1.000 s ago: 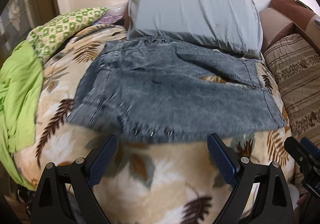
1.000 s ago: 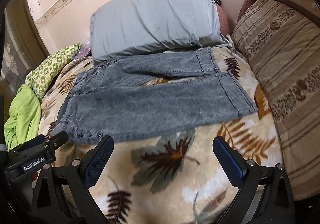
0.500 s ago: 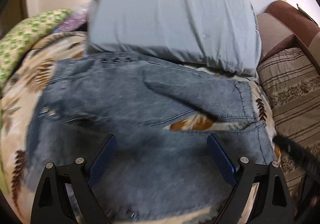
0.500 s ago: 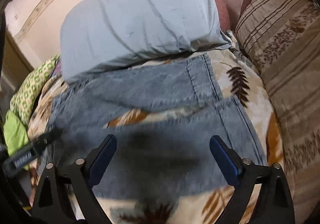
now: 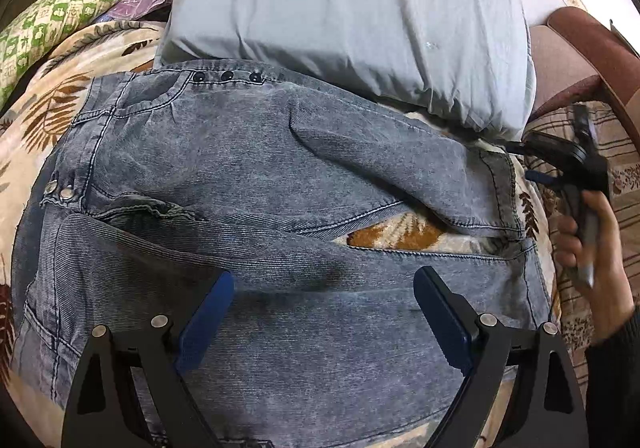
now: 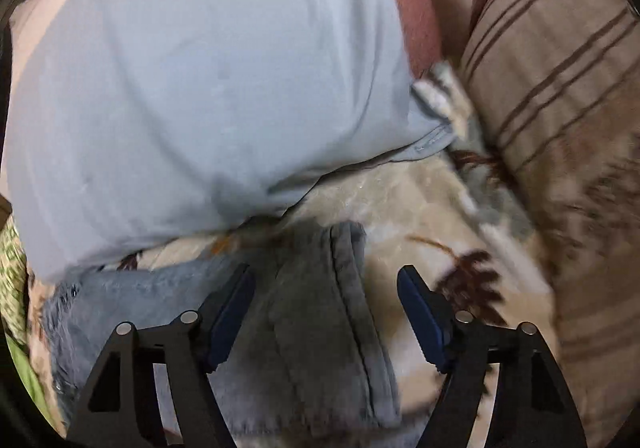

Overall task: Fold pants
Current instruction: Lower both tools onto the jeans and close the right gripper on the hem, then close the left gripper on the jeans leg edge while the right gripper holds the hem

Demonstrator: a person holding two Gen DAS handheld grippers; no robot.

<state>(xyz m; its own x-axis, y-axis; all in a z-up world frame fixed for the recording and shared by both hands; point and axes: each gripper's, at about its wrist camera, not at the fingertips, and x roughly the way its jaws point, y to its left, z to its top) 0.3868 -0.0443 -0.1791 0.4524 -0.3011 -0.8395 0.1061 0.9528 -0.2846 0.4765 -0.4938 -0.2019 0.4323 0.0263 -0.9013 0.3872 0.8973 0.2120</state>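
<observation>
On the bed, over a leaf-print blanket [image 5: 100,48], the pants [image 5: 256,176] lie spread flat just below a grey pillow [image 5: 352,16]. The left hand-held gripper [image 5: 324,312] hangs released above one leg. The right hand-held gripper [image 6: 326,312], jaws just narrowing but still unclenched, straddles the far leg's hem [image 6: 344,276]. Denim looks soft, fairly heavy, not slippery; hem and waistband seem the firmest places to pinch.
</observation>
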